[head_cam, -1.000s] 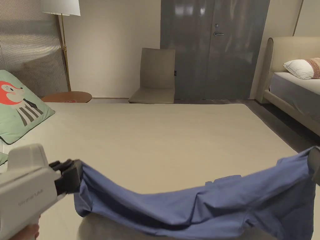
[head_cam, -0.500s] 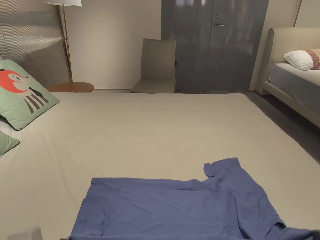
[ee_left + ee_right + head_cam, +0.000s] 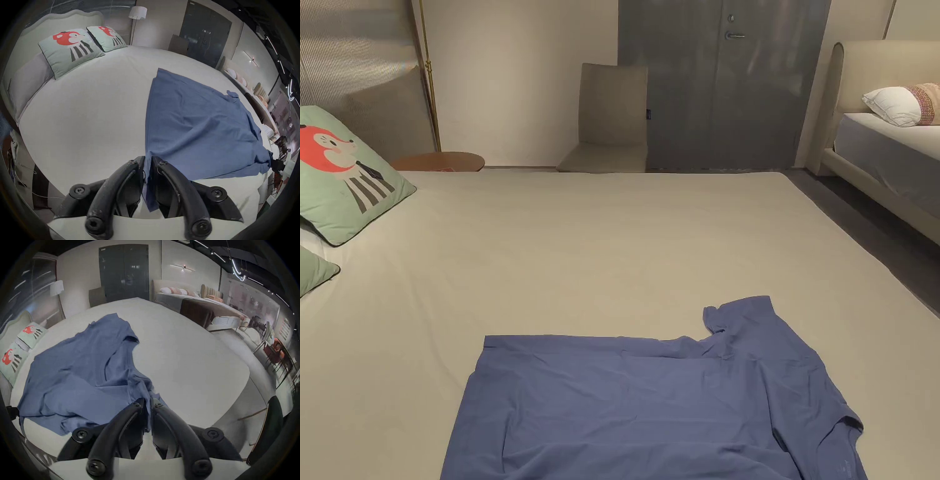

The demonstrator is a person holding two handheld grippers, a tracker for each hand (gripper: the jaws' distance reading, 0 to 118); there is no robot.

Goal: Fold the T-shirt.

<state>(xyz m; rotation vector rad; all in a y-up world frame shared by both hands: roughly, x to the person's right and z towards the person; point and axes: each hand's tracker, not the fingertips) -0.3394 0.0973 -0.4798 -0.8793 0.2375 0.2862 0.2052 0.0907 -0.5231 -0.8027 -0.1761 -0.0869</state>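
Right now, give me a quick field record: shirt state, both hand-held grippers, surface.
shirt: blue T-shirt spread mostly flat, unfolded, far sleeve wrinkled
surface: beige bed
left hand-held gripper: shut on the T-shirt's near edge
right hand-held gripper: shut on the T-shirt's near edge, at the other end
nearby: green cushion at the bed's left side
fold: not yet begun

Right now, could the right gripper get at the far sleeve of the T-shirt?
Probably not yet: the right gripper is shut on the T-shirt's near edge. The far sleeve lies flat on the bed with nothing over it, so the way looks free once it lets go.
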